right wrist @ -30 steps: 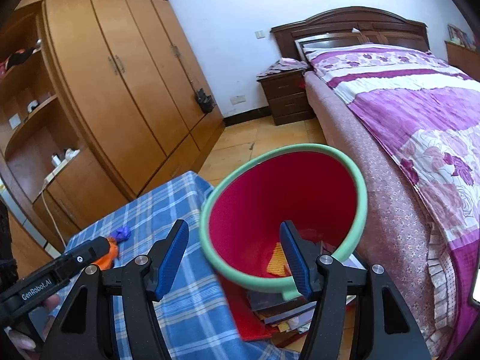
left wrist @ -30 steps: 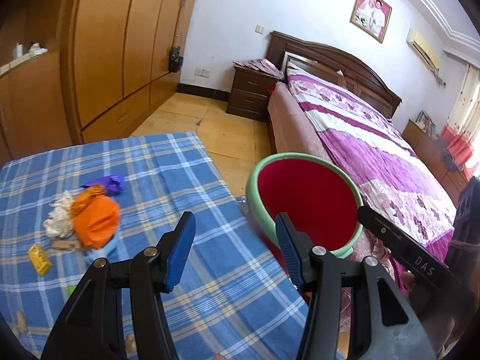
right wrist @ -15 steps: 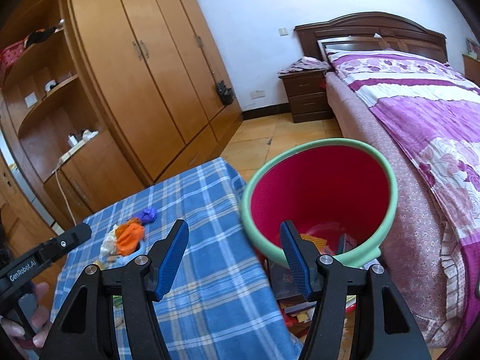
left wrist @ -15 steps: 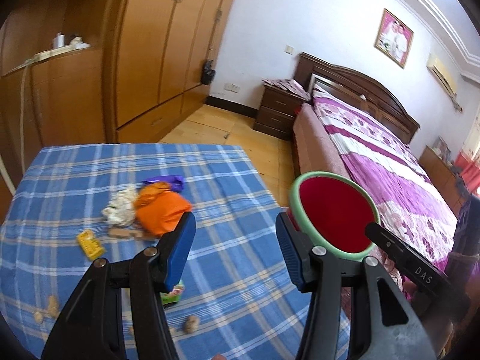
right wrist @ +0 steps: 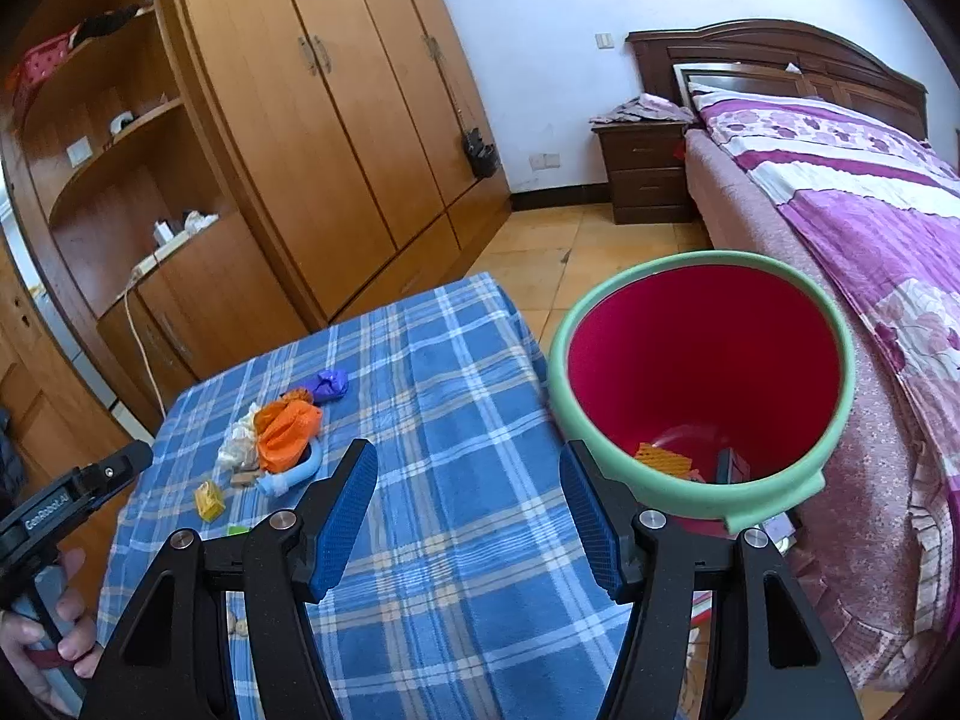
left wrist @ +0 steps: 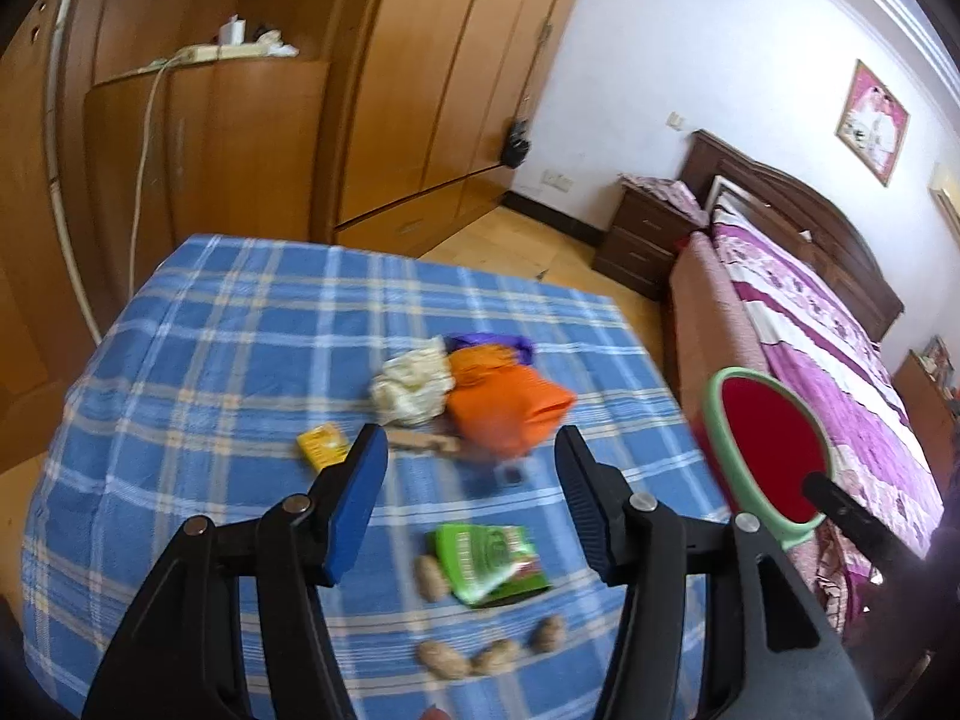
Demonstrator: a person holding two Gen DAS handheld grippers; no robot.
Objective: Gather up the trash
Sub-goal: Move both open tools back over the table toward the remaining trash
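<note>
Trash lies on a table with a blue plaid cloth (left wrist: 210,360): an orange bag (left wrist: 510,414), a white crumpled wad (left wrist: 411,387), a purple scrap (left wrist: 489,343), a yellow packet (left wrist: 324,445), a green wrapper (left wrist: 489,561) and several peanuts (left wrist: 444,657). My left gripper (left wrist: 471,507) is open and empty above the table's near side. My right gripper (right wrist: 468,525) is open and empty, between the table and the red bin with a green rim (right wrist: 702,360). The bin (left wrist: 765,450) holds some trash. The orange bag (right wrist: 285,432) shows in the right wrist view too.
A wooden wardrobe (right wrist: 336,120) and open shelves (right wrist: 120,138) stand behind the table. A bed with a purple cover (right wrist: 852,204) runs along the right, with a nightstand (right wrist: 645,171) at its head. A light blue curved tube (right wrist: 294,474) lies by the orange bag.
My left gripper swung left from the bin and pulled back over the table, so the trash pile now sits ahead of it. My right gripper drew back from the bin. Both stayed open.
</note>
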